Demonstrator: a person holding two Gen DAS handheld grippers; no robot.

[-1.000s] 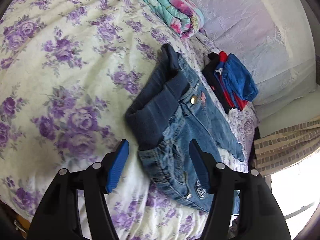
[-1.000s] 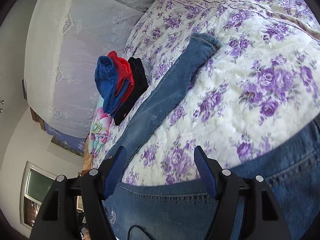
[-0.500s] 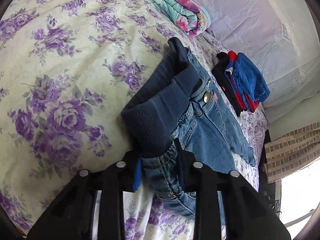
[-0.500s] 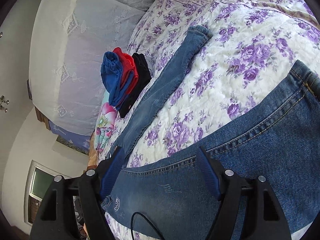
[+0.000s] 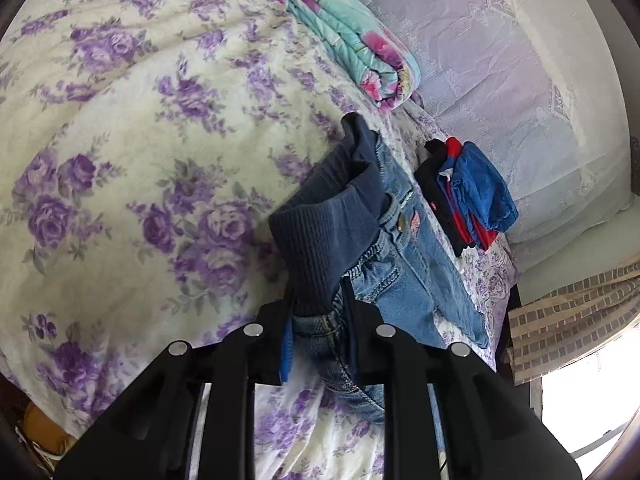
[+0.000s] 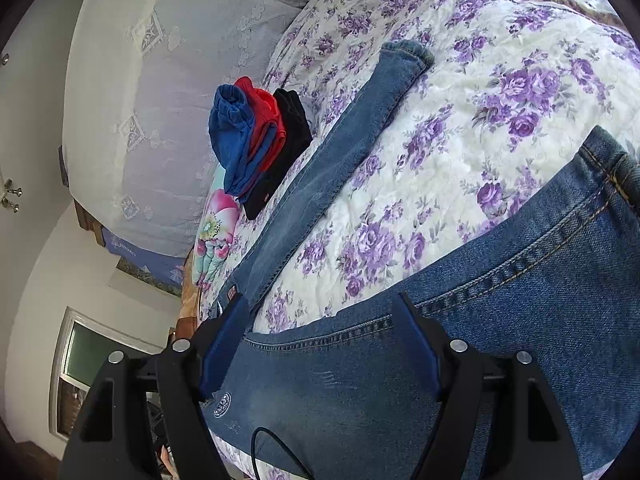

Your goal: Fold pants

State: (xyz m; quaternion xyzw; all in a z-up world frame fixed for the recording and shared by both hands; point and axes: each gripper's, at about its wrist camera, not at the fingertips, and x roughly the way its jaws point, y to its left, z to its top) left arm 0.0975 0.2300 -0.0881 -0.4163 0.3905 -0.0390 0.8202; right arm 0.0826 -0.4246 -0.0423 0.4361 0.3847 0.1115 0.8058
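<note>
Small blue jeans point(image 5: 404, 256) with a dark ribbed waistband point(image 5: 320, 236) lie on the floral bedspread point(image 5: 132, 184). My left gripper point(image 5: 318, 316) is shut on the waistband's near corner. In the right wrist view the near pant leg point(image 6: 500, 320) spreads across the lower frame and the far leg point(image 6: 340, 160) stretches away to its cuff. My right gripper point(image 6: 320, 344) is open, its blue pads straddling the near leg's upper seam just above the denim.
A stack of folded blue, red and black clothes point(image 5: 468, 192) lies beside the jeans; it also shows in the right wrist view point(image 6: 256, 140). A folded teal floral blanket point(image 5: 352, 40) sits farther back. A white lace pillow point(image 5: 520, 72) is behind. The bed edge and a brick-patterned cloth point(image 5: 568, 312) are at right.
My left gripper moved forward and closed on the waistband corner. My right gripper came down over the near pant leg, which now fills more of its view; it stays open.
</note>
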